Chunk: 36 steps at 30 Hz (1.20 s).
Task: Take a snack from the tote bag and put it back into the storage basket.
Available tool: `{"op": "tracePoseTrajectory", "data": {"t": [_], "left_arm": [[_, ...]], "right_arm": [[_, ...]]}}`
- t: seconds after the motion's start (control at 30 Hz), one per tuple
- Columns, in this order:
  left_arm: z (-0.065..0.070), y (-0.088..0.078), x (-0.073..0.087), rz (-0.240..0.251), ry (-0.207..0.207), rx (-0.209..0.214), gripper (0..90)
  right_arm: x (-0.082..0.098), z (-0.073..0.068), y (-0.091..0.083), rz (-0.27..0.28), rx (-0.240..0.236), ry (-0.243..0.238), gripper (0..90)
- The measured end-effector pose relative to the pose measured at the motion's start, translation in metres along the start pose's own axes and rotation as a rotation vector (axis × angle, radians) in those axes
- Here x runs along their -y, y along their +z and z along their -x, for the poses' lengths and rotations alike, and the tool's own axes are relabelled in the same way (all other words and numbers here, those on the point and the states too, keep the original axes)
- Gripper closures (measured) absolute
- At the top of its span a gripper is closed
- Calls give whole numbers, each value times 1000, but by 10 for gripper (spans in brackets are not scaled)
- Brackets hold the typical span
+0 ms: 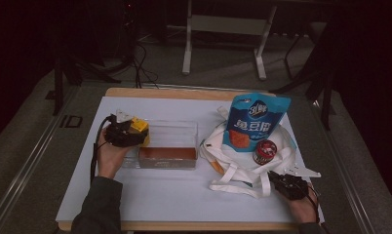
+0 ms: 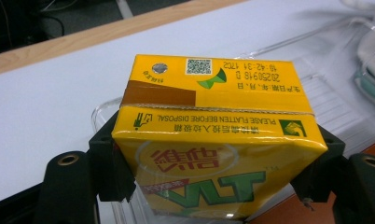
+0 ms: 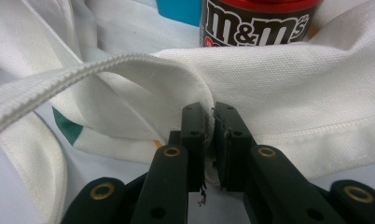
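Observation:
My left gripper [image 1: 130,132] is shut on a yellow drink carton [image 2: 213,135], its black jaws pressing both sides. The yellow drink carton [image 1: 139,127] hangs at the left end of a clear plastic bin [image 1: 179,127], just over its rim. My right gripper [image 3: 211,140] is shut on the edge of a white tote bag [image 3: 288,79], with cloth pinched between the pads. The right gripper [image 1: 282,183] sits at the front right of the white tote bag [image 1: 233,170]. A blue snack pouch [image 1: 255,122] and a dark M&M's jar [image 1: 264,151] stand in the bag.
The clear plastic bin [image 2: 311,88] holds a brown flat item [image 1: 167,153] along its near side. White paper [image 1: 169,195] covers the wooden table [image 1: 135,91]. A white frame [image 1: 223,24] stands on the floor beyond the table. The M&M's jar [image 3: 255,21] rises just behind the pinched cloth.

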<state>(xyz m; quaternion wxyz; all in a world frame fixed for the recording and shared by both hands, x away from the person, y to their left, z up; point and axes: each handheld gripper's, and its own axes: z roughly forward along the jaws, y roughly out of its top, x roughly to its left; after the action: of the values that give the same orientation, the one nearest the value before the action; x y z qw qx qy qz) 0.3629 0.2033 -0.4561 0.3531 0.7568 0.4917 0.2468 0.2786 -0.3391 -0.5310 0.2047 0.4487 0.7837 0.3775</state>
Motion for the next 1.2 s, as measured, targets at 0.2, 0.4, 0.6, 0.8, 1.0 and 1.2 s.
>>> {"op": "tracePoseTrajectory", "data": {"t": [0.2, 0.4, 0.6, 0.8, 1.0, 1.2], "left_arm": [[2, 2, 6, -18, 1, -20, 286], [5, 9, 11, -32, 17, -33, 286], [7, 9, 16, -39, 20, -43, 285], [8, 7, 17, -74, 5, -63, 281], [11, 0, 18, -126, 4, -83, 250], [15, -8, 20, -161, 44, -92, 197]], "right_arm": [[0, 0, 0, 0, 0, 1, 825], [0, 0, 0, 1, 0, 1, 825], [0, 0, 0, 0, 1, 1, 825], [0, 0, 0, 0, 3, 1, 825], [0, 0, 0, 0, 2, 1, 825], [0, -1, 0, -1, 5, 0, 825]]}}
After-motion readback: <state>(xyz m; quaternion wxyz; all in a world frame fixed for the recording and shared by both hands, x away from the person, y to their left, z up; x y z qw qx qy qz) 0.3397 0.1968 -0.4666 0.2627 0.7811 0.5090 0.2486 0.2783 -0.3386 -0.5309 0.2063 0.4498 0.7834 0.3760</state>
